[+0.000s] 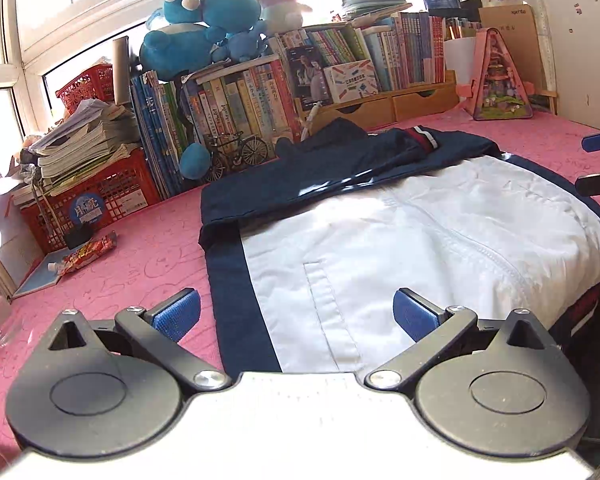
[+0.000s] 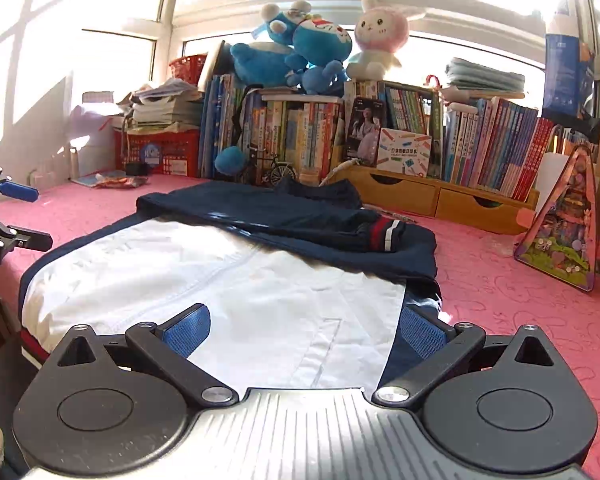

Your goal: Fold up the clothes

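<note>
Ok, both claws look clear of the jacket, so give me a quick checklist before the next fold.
1. Left claw empty, jaws wide: ok.
2. Right claw empty, jaws wide: ok.
3. Jacket lying on the pink table cover, white panel up: ok.
4. Both navy sleeves folded across the upper part: ok, striped cuff on top.
5. Fabric smooth: not ok, the white panel bulges and wrinkles along the zipper.
6. Hem on the table: not ok, the near edge hangs over the table edge.
</note>
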